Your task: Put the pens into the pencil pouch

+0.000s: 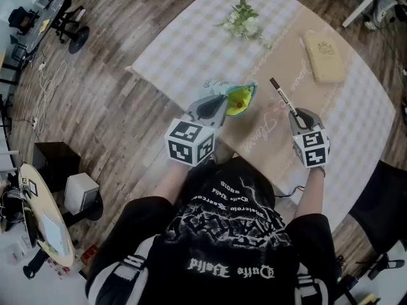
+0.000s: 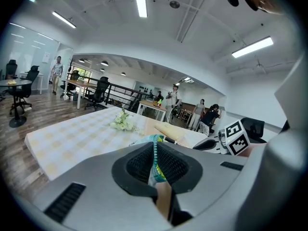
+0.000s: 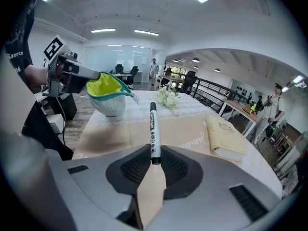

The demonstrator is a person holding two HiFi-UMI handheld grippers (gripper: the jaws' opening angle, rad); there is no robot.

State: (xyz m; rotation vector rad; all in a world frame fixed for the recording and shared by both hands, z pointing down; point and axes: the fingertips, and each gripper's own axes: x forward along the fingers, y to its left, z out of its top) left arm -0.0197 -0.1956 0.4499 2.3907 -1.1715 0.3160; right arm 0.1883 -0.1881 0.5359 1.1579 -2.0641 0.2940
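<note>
The pencil pouch [image 1: 239,99], teal-rimmed with a yellow-green lining, hangs mouth-open above the table's near edge. My left gripper [image 1: 219,107] is shut on its rim; the zip edge [image 2: 155,150] shows pinched between the jaws in the left gripper view. To its right, my right gripper [image 1: 300,116] is shut on the lower end of a white marker pen [image 1: 284,99] with a black cap, which points away from me. In the right gripper view the pen [image 3: 153,131] sticks out from the jaws, lifted off the table. The pouch [image 3: 109,93] hangs to its left, apart from it.
A bunch of white flowers [image 1: 243,19] lies at the far side of the checked tablecloth [image 1: 191,43]. A beige fabric case [image 1: 324,56] rests on the brown paper runner [image 1: 280,75] at the right. A black chair [image 1: 381,199] stands beside the table's right edge.
</note>
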